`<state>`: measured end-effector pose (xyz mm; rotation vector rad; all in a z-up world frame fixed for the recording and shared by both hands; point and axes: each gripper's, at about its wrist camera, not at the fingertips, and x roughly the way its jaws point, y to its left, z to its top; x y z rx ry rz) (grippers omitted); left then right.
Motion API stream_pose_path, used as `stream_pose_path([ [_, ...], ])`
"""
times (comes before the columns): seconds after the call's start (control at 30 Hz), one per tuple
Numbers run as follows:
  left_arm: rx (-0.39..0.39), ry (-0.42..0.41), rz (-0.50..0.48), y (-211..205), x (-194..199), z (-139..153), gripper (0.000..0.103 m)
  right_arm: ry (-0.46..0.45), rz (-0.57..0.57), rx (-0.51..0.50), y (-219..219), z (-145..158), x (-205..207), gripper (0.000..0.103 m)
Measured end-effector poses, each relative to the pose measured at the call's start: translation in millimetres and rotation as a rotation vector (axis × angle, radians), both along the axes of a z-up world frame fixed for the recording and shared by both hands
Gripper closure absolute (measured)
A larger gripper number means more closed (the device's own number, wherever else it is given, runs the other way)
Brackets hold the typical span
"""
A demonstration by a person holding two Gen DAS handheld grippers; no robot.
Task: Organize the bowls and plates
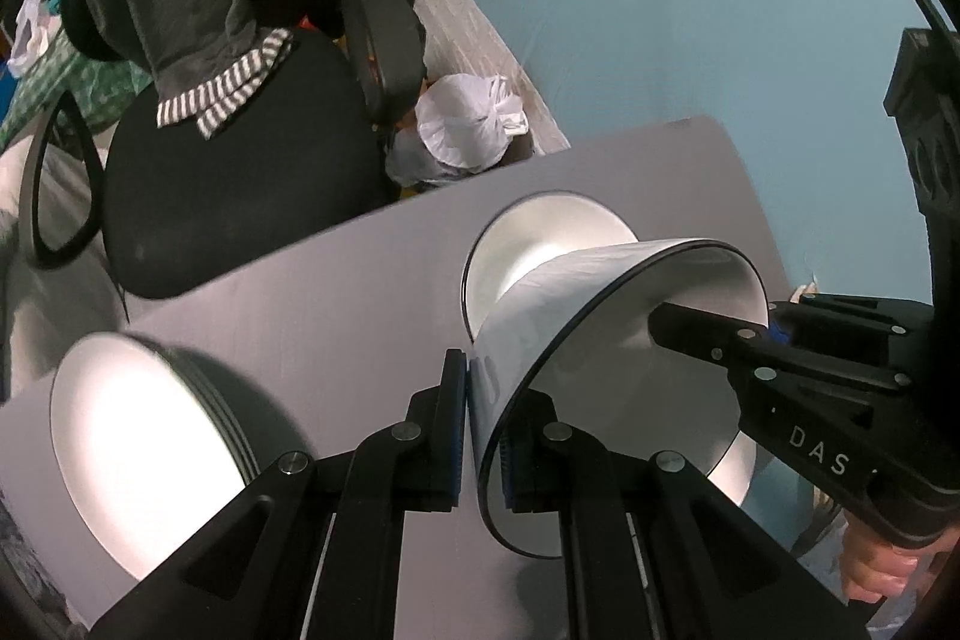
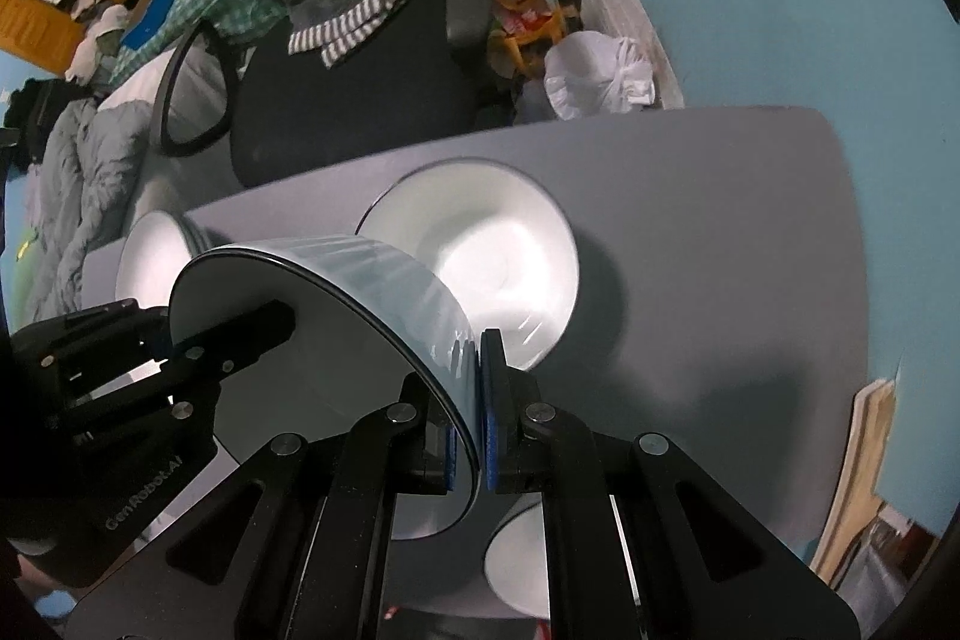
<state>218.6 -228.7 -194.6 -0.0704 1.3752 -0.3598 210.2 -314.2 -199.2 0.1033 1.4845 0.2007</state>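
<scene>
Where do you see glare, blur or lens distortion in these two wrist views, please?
Left wrist view: glare washes out the stack of plates; the table edge bows from fisheye distortion. Right wrist view: a bright hotspot sits in the plate on the table, and the held plate has a streaked, slightly blurred rim.

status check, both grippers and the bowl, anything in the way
Left gripper and right gripper both shut on bowl rim, lifted. Wide bowl beyond. Path clear.
</scene>
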Motion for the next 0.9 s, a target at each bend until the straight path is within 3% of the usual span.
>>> stream_pose_path([
  [0.63, 0.07, 0.059, -0.047, -25.0, 36.6, -33.6, 0.094, 0.069, -0.027, 0.0, -20.8, -28.1, 38.4, 0.095],
  [0.9, 0.076, 0.05, -0.048, -28.1, 42.2, -34.3, 0.094, 0.097, -0.051, 0.007, -28.3, -35.1, 43.2, 0.095],
])
